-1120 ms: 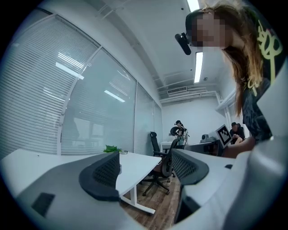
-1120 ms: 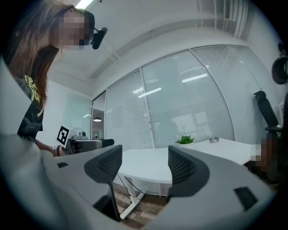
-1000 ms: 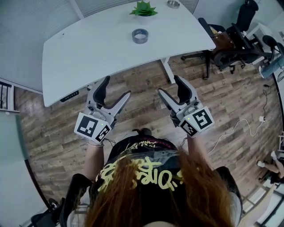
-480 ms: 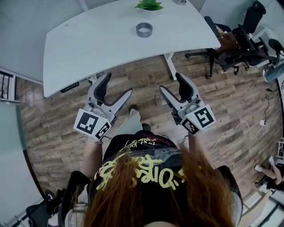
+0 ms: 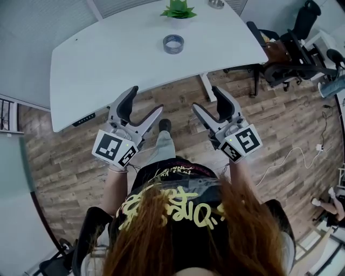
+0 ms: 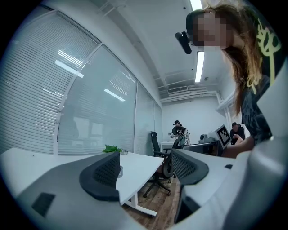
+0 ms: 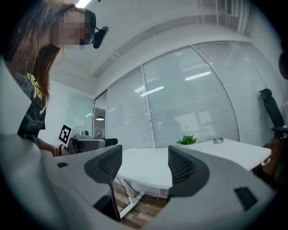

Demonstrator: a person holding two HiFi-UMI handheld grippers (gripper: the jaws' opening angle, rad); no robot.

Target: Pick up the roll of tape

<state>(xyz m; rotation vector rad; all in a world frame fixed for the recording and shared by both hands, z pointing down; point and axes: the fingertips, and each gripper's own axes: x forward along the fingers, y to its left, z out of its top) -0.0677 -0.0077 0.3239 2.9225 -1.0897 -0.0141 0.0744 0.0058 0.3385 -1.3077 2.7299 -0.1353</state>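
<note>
A grey roll of tape (image 5: pixel 173 43) lies flat on the white table (image 5: pixel 108 59), towards its far side, in the head view. Both grippers hang over the wooden floor on the near side of the table, well short of the roll. My left gripper (image 5: pixel 145 103) is open with nothing between its jaws. My right gripper (image 5: pixel 206 99) is open and empty too. In the left gripper view the left gripper (image 6: pixel 145 168) looks along the table (image 6: pixel 135 168) edge. The right gripper (image 7: pixel 145 164) faces the table (image 7: pixel 211 155). The roll cannot be made out in the right gripper view.
A small green plant (image 5: pixel 178 8) and a round metal dish (image 5: pixel 216 3) stand at the table's far edge beyond the roll. Black office chairs (image 5: pixel 285 51) crowd the floor right of the table. A cable (image 5: pixel 291 156) trails on the floor at right. People sit far back (image 6: pixel 236 130).
Both grippers have edged forward towards the table's near edge, still open. The person's foot has stepped forward between them. The roll has not moved.
</note>
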